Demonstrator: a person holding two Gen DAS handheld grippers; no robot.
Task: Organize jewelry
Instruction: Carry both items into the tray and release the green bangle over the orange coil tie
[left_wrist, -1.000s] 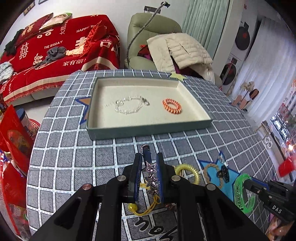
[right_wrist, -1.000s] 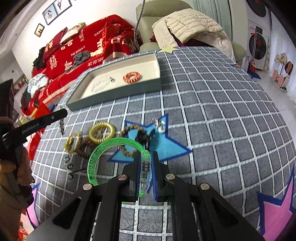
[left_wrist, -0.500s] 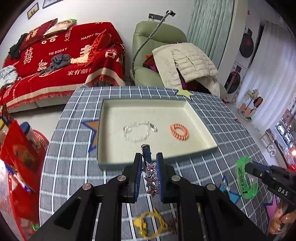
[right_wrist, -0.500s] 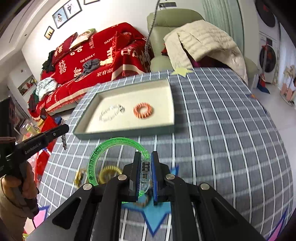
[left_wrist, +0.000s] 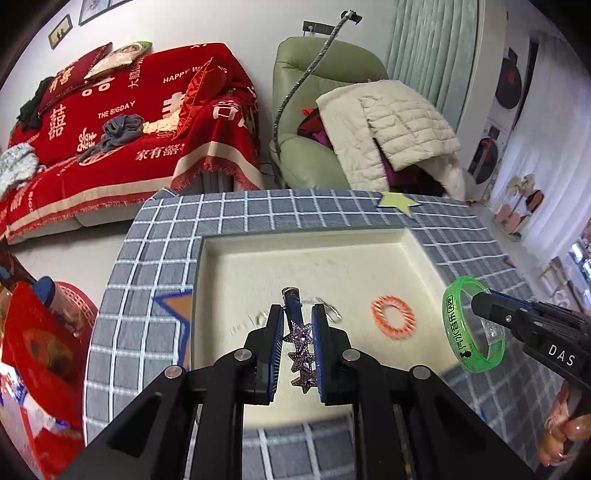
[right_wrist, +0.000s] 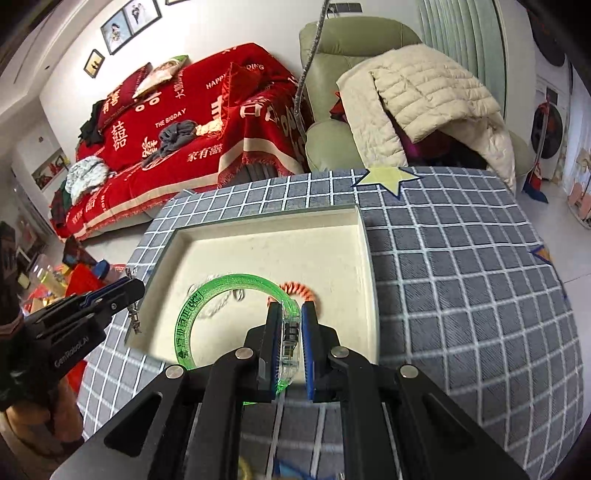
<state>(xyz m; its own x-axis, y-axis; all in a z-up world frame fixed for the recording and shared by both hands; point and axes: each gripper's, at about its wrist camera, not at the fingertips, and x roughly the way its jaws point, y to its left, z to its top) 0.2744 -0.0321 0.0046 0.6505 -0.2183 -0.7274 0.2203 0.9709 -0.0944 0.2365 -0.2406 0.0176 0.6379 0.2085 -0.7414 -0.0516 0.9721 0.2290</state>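
Jewelry is partly sorted already, judging by what lies in the shallow cream-lined tray (left_wrist: 424, 251) that fills the middle of both wrist views on the grey checked tablecloth (left_wrist: 155, 258). Starting at the left of the left wrist view, a red bag and other clutter sit off the table's edge at the lower left; moving in, the tray's floor holds a silver chain bracelet (left_wrist: 328, 310), partly hidden behind the fingers at the centre, and to its right an orange coiled hair tie (left_wrist: 392, 317). At the centre bottom of that view the left gripper (left_wrist: 298, 325) is clenched on a blue hair clip with glittery stars (left_wrist: 301, 347), carried above the near part of the tray. At the right edge the right gripper (left_wrist: 480, 306) comes in, a person's fingers showing at the lower right, pinching a translucent green bangle (left_wrist: 472, 328) that hangs over the tray's right rim. In the right wrist view the same order holds: the left gripper (right_wrist: 125, 291) enters from the left edge with the clip dangling over the tray's near left corner, the tray (right_wrist: 364, 258) sits in the middle, and the right gripper (right_wrist: 291, 325) at the centre bottom is closed tight on the green bangle (right_wrist: 192, 317), which hangs above the chain and the orange tie. So two pieces look placed, two more are held over the tray and not yet set down; setting them on bare lining appears to be the step in hand. Whether more pieces wait on the table cannot be told, though a blurred yellow scrap shows at the bottom edge.
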